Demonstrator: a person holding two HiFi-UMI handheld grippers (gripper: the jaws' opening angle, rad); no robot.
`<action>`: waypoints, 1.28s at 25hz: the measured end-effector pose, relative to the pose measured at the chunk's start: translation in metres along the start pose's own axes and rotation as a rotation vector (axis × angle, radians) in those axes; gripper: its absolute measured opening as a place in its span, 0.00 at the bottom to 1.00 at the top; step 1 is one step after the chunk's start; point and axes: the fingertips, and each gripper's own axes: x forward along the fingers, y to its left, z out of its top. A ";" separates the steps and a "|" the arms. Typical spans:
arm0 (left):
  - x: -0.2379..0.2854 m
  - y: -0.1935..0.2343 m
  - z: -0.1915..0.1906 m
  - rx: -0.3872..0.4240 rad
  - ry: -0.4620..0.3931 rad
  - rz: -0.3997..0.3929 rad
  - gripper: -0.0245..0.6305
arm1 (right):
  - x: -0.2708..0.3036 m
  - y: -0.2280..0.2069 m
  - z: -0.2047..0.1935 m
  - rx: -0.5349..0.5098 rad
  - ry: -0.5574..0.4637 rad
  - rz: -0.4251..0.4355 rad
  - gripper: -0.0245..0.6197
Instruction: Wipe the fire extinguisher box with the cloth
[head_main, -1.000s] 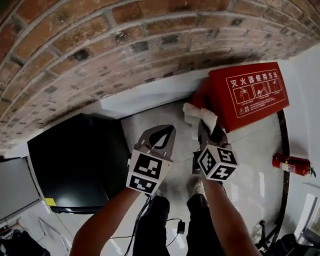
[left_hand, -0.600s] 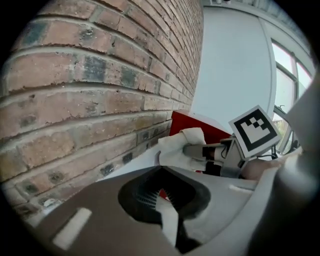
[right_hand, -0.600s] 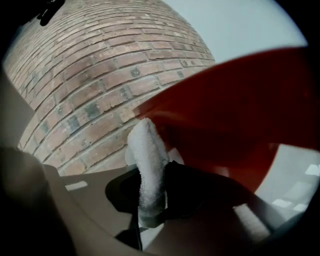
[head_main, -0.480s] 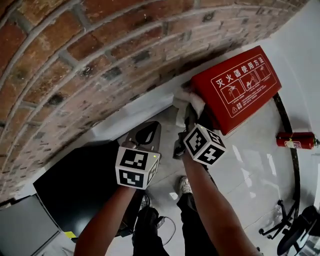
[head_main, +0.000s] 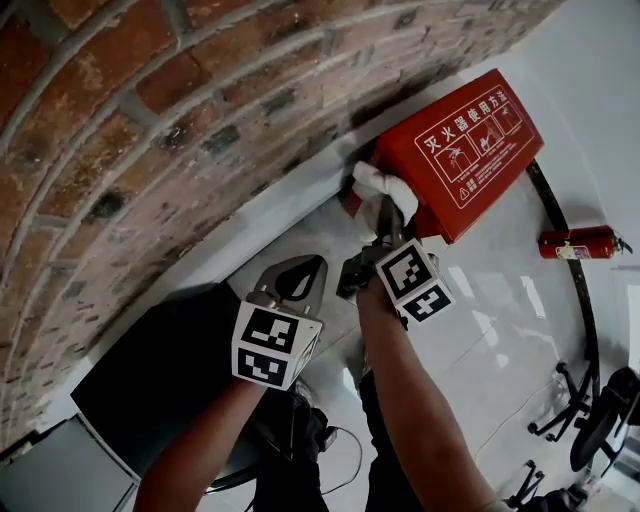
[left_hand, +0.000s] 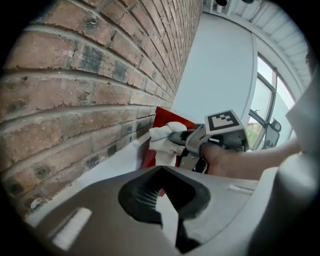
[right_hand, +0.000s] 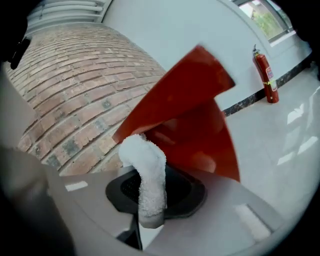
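While my right gripper clamps a white fluffy cloth at the left end of the red rectangular fire extinguisher box, my left gripper hangs closed, empty.

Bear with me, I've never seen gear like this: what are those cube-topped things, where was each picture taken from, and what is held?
A person carries two hand-held tools with tongs; the patterned cubes belong to them. The head view looks down from the person's head; the other two ride on the tools. The right gripper has its tongs shut on a white cloth at the red fire extinguisher box, beside the brick wall. The left gripper is shut, empty. A fire extinguisher stands further off on the floor.
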 end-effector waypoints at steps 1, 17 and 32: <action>0.001 -0.003 -0.001 0.000 0.004 -0.009 0.04 | -0.009 -0.008 0.002 -0.011 0.000 -0.007 0.17; 0.039 -0.039 -0.001 0.051 -0.036 0.075 0.04 | -0.080 -0.078 -0.039 -0.107 0.166 0.091 0.17; 0.091 0.043 -0.013 0.135 -0.048 0.058 0.04 | 0.073 -0.055 -0.096 0.182 0.039 0.136 0.17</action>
